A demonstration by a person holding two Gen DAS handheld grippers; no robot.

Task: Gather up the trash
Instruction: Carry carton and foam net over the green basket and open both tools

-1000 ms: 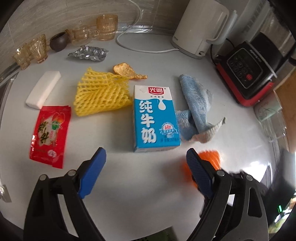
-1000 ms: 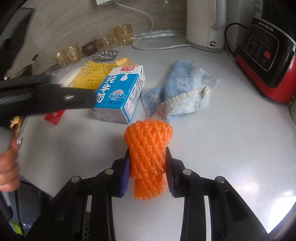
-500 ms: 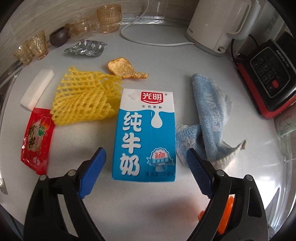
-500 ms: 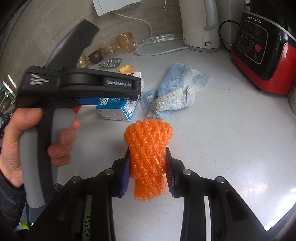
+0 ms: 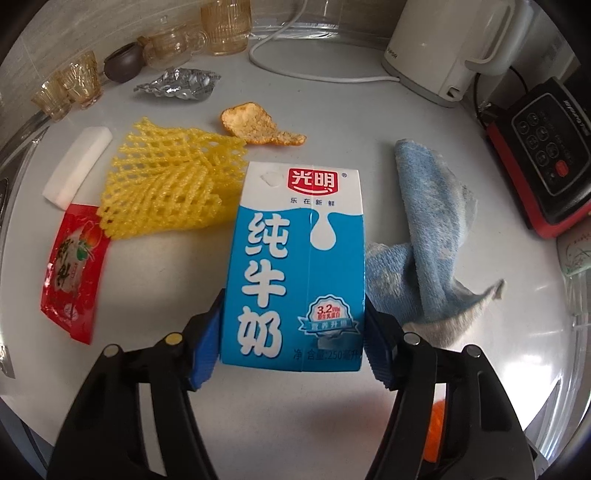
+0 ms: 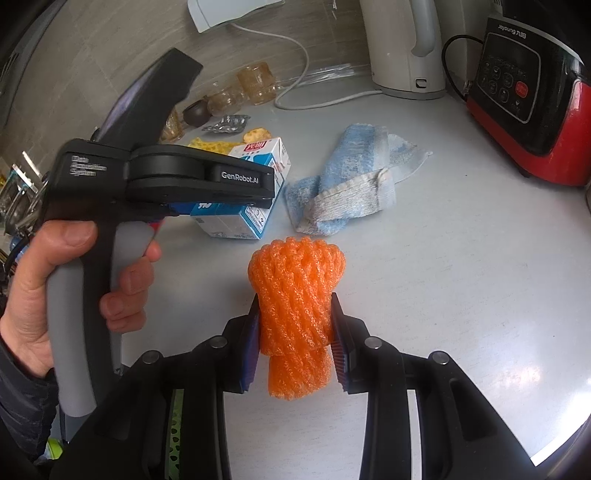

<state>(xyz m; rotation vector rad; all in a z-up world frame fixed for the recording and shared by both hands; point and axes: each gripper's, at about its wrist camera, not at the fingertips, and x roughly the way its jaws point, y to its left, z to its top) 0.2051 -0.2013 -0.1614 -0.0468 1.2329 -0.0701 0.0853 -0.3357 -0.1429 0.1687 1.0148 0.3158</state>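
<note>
On the white desk [image 5: 332, 74] open surface is seen in front of the milk carton [image 5: 295, 266] and to the right of the blue towel [image 5: 432, 229], while the back edge is crowded by amber glasses [image 5: 225, 26], a white kettle [image 5: 450, 48] and a black-and-red cooker [image 5: 546, 162]. "3.2" and "250" are read on the carton under a red logo; "Joyoung" is read on the cooker in the right wrist view, and "GenRobot.AI" on the left hand-held gripper [image 5: 291, 339]. Its jaws have just been closing, and the blue pads are pressed against both sides of the lying carton's near end. Beside the carton a yellow foam net [image 5: 170, 184], an orange peel [image 5: 255, 125], a red sachet [image 5: 74, 273], a foil wrapper [image 5: 181, 85] and a white foam strip [image 5: 77, 166] are laid. An orange foam net [image 6: 295, 291] is clamped upright in the right hand-held gripper [image 6: 295, 343], above bare desk.
</note>
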